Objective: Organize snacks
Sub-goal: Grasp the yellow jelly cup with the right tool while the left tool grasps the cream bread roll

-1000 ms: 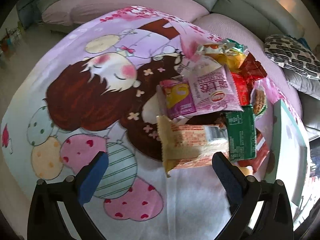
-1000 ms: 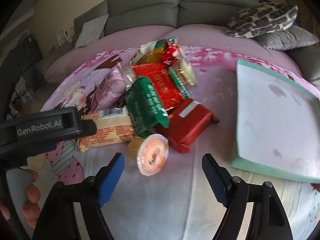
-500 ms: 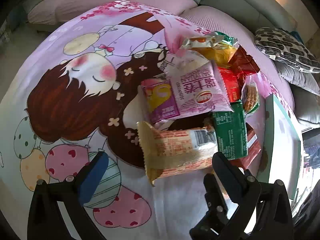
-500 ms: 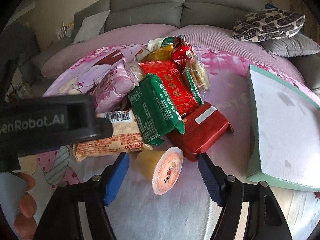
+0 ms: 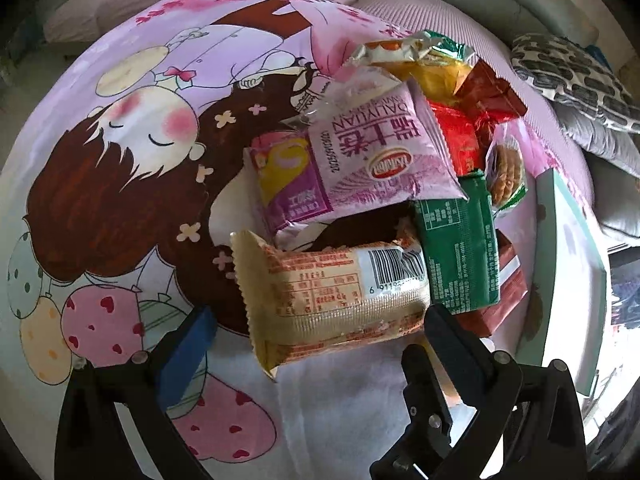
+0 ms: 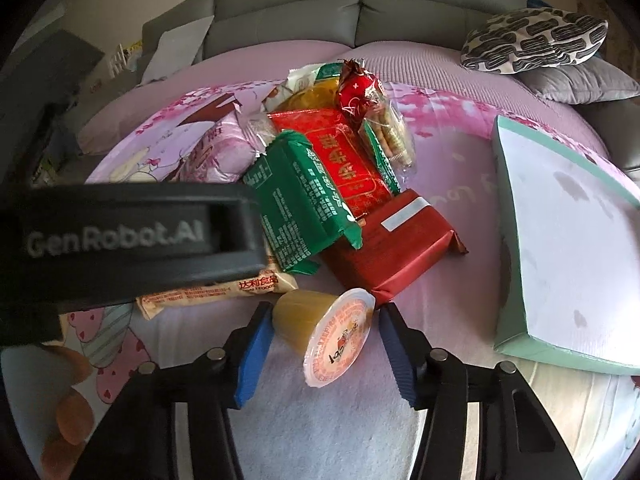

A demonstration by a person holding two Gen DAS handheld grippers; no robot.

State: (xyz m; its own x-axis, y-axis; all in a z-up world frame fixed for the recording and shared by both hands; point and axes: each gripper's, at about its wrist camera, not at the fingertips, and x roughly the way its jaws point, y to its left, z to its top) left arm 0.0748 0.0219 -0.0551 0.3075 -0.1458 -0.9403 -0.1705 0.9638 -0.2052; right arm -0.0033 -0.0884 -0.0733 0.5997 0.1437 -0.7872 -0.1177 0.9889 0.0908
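Note:
A pile of snack packets lies on a pink cartoon blanket [image 5: 120, 168]. In the left wrist view my left gripper [image 5: 316, 340] is open, its fingers either side of the near edge of a beige cracker pack [image 5: 340, 300]. Behind it lie a purple bag [image 5: 380, 156] and a green pack [image 5: 456, 256]. In the right wrist view my right gripper [image 6: 324, 340] is open with its fingers close around a yellow jelly cup [image 6: 320, 328] lying on its side. A dark red pack [image 6: 396, 240] and a green pack [image 6: 300, 200] lie just beyond it.
A mint-edged white tray [image 6: 568, 240] sits to the right on the blanket. A grey sofa [image 6: 360, 8] with patterned cushions [image 6: 532, 40] stands behind. The left gripper's body [image 6: 120, 236] fills the left of the right wrist view.
Both grippers moved forward to the pile. The right gripper's fingers narrowed around the jelly cup. The left gripper came up to the beige cracker pack.

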